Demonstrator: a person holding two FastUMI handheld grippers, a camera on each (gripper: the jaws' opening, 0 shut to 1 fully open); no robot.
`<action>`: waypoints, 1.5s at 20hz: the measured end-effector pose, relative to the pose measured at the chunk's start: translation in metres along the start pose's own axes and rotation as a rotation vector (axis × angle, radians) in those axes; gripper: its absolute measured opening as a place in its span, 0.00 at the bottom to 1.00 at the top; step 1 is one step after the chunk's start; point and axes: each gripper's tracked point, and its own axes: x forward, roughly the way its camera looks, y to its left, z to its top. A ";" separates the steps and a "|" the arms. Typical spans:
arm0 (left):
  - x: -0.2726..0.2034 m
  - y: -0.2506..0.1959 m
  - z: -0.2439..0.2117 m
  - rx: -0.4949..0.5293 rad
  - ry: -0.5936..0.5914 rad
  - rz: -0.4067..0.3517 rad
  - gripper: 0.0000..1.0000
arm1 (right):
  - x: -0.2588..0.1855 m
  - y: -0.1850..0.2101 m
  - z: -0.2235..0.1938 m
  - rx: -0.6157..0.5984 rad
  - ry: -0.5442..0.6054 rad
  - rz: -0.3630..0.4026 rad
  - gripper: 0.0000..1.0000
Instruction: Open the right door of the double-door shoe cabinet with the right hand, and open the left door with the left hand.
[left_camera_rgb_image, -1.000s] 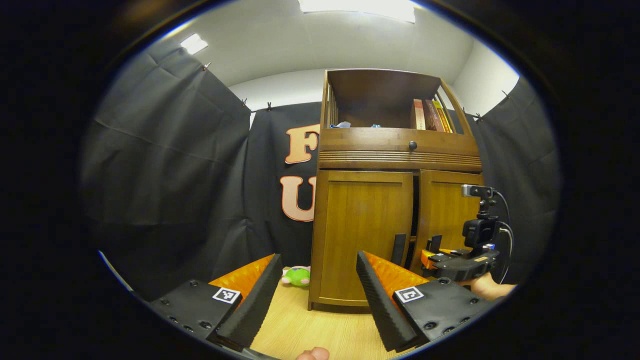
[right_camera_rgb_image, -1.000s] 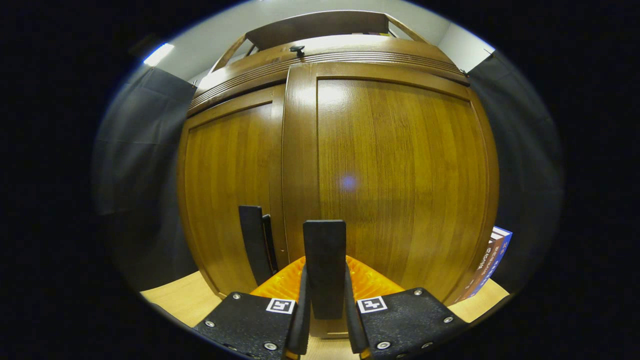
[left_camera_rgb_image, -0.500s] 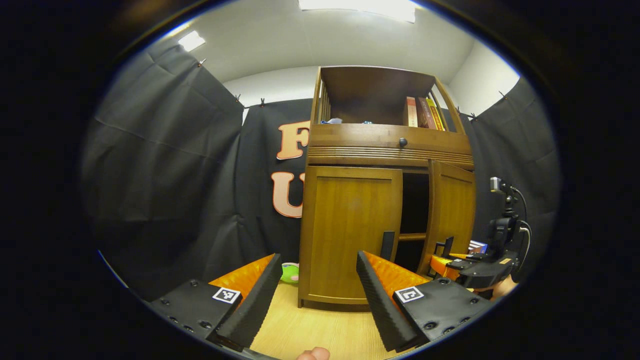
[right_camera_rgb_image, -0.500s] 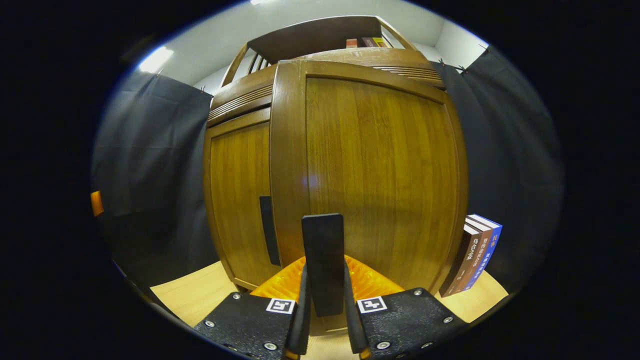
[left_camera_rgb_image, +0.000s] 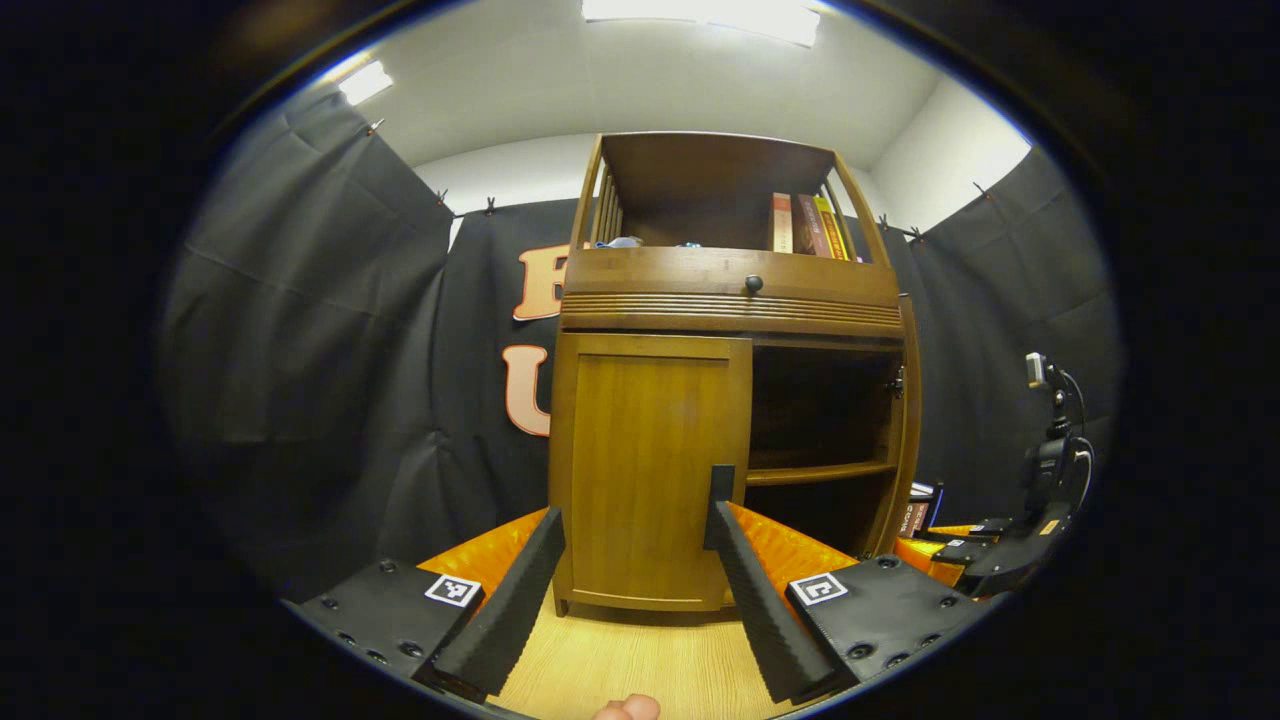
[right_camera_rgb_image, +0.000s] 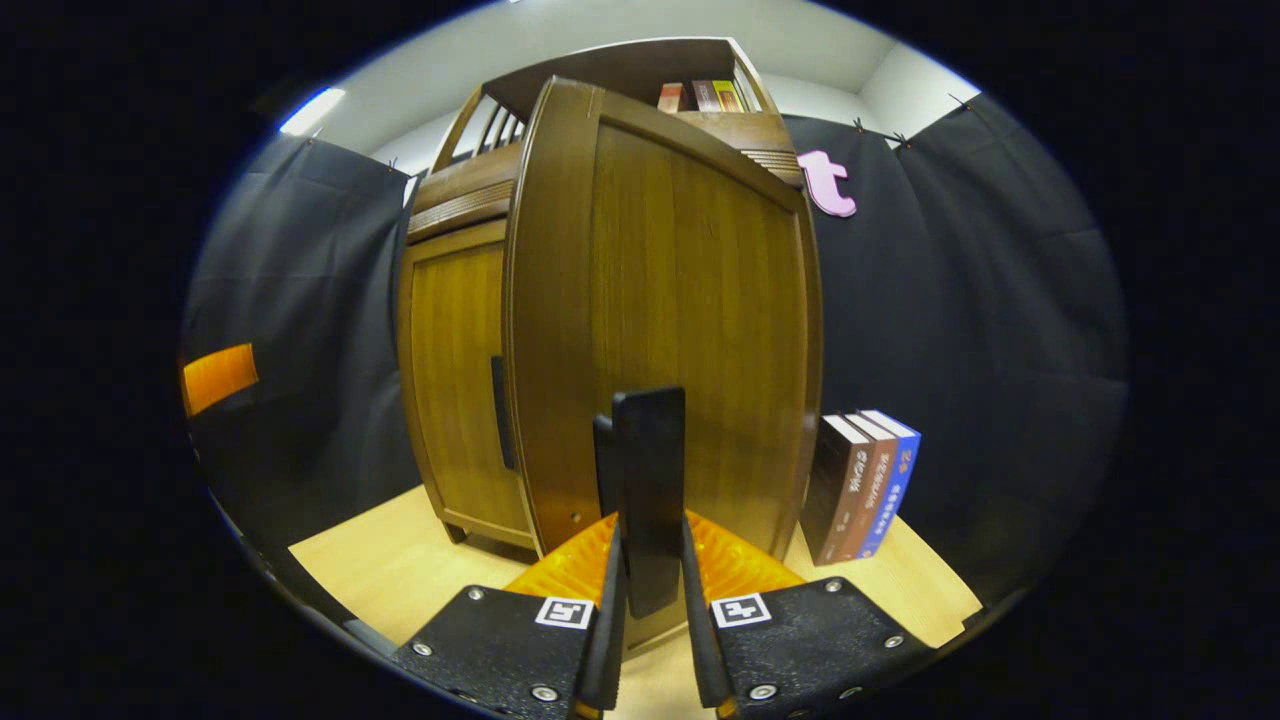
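Observation:
The wooden shoe cabinet (left_camera_rgb_image: 730, 300) stands ahead in the left gripper view. Its left door (left_camera_rgb_image: 645, 470) is closed, with a black handle (left_camera_rgb_image: 720, 488) on its right edge. The right door (left_camera_rgb_image: 906, 420) stands swung wide, seen edge-on, baring a dark interior with a shelf (left_camera_rgb_image: 815, 472). My left gripper (left_camera_rgb_image: 635, 515) is open, short of the left door and touching nothing. In the right gripper view, my right gripper (right_camera_rgb_image: 648, 540) is shut on the right door's black handle (right_camera_rgb_image: 648, 450), with the right door (right_camera_rgb_image: 700, 320) close in front. The right gripper (left_camera_rgb_image: 975, 545) also appears low at the far right of the left gripper view.
Three books (right_camera_rgb_image: 865, 480) stand on the light wooden floor (left_camera_rgb_image: 640, 660) just right of the cabinet, behind the opened door. A drawer with a dark knob (left_camera_rgb_image: 753, 284) and an open shelf with books (left_camera_rgb_image: 805, 222) top the cabinet. Black cloth walls surround it.
The right door went from barely ajar to wide open, drawn out by the right gripper shut on its handle. The left gripper shifted so the left door now sits between its fingers.

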 end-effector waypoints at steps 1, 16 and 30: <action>0.001 -0.006 0.000 0.003 -0.003 -0.012 1.00 | -0.002 -0.006 0.001 0.006 -0.004 -0.006 0.28; 0.010 -0.072 -0.009 -0.039 0.000 -0.112 0.96 | -0.043 -0.116 -0.001 -0.028 -0.015 -0.147 0.09; 0.007 -0.082 -0.018 -0.070 -0.003 -0.063 0.97 | -0.047 -0.185 0.001 0.018 -0.036 0.051 0.09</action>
